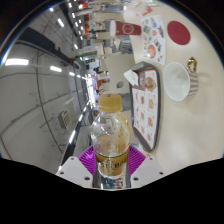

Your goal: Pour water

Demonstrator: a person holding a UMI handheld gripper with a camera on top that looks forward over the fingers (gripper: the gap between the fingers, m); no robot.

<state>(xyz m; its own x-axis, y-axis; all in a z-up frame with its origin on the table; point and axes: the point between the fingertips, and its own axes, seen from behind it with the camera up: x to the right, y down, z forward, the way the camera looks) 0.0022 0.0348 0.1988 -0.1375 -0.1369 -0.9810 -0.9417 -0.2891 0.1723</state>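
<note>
1. Clear plastic bottle (109,132) with amber liquid – long axis upright, cap toward 12 o'clock.
2. Gripper (109,165) clamped on bottle between purple pads (88,158).
3. White cup (182,79) at 2 o'clock, well apart.

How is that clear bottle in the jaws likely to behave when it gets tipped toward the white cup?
The clear bottle looks like thin plastic, so it may flex under the jaws. Its smooth wall could slip. Liquid inside would probably shift its weight as it leans toward the white cup.
</note>
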